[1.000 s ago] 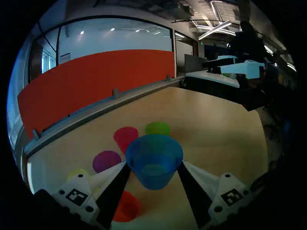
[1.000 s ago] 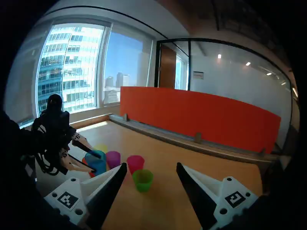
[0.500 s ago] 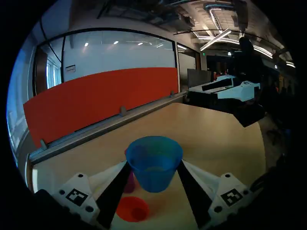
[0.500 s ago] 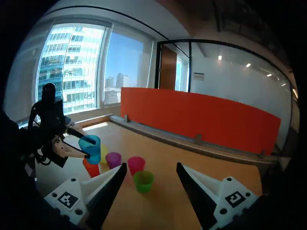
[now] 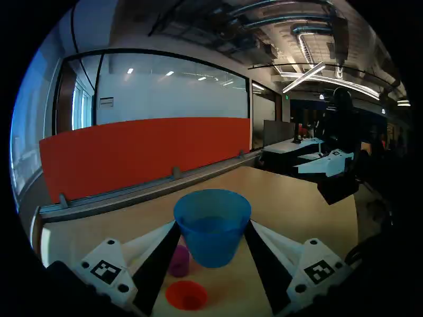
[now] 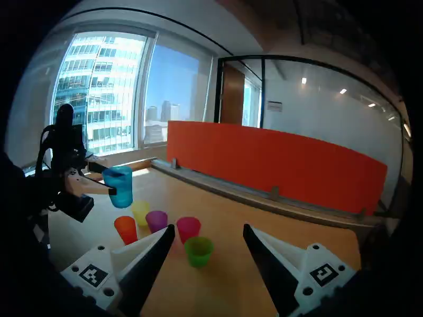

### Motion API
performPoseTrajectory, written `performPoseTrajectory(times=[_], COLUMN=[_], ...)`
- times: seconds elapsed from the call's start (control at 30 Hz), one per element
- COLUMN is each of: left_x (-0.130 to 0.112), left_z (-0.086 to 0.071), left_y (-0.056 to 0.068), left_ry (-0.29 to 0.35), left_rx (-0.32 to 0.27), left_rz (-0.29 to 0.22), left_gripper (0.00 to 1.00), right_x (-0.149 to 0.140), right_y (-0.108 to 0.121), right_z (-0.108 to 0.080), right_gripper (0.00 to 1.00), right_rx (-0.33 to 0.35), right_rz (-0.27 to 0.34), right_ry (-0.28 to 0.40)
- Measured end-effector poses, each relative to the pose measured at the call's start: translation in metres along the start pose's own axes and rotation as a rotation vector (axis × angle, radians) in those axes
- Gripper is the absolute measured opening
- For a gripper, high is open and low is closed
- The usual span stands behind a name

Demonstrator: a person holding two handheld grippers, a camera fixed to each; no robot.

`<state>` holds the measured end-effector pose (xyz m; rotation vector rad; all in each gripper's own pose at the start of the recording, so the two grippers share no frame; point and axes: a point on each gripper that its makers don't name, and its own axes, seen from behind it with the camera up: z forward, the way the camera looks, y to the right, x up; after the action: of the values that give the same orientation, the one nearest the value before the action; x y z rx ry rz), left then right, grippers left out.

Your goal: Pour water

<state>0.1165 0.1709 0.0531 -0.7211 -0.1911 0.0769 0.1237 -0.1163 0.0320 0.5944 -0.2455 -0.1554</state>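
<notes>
Left gripper view, room: wooden table [image 5: 296, 201] beside an orange partition [image 5: 143, 153].
Left gripper view, tongs: left gripper [image 5: 211, 224] pinches the blue cup [image 5: 212, 240] upright, above the purple cup [image 5: 180, 261].
Right gripper view, room: table, high-rise windows [image 6: 100, 100].
Right gripper view, tongs: right gripper [image 6: 208, 228] spread, green cup [image 6: 199, 251] ahead; blue cup raised far left.

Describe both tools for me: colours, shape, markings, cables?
The left tool and right tool each have two white wedge-shaped fingers tapering to points, with black inner faces. Each finger base carries a square black-and-white marker. Seen farther off in the right gripper view, the left tool has a black body with looping black cables.
</notes>
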Motion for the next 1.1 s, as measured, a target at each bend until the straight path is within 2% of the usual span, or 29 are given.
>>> performPoseTrajectory(times=[0.33,0.6,1.1], left_x=[0.028,0.041,0.053], left_z=[-0.017,-0.024,-0.033], left_y=[-0.009,-0.010,-0.023], left_ry=[0.065,0.092,0.131], left_rx=[0.022,0.014,0.030], left_rz=[0.031,0.046,0.003], left_gripper=[0.83,0.83,0.83], right_x=[-0.004,-0.010,-0.027], right_y=[0.000,-0.003,-0.009], right_z=[0.007,0.014,0.036], right_gripper=[1.00,1.00,1.00], right_rx=[0.002,0.009,0.026], right_rz=[-0.008,-0.023,-0.032], right_ry=[-0.001,-0.006,-0.011])
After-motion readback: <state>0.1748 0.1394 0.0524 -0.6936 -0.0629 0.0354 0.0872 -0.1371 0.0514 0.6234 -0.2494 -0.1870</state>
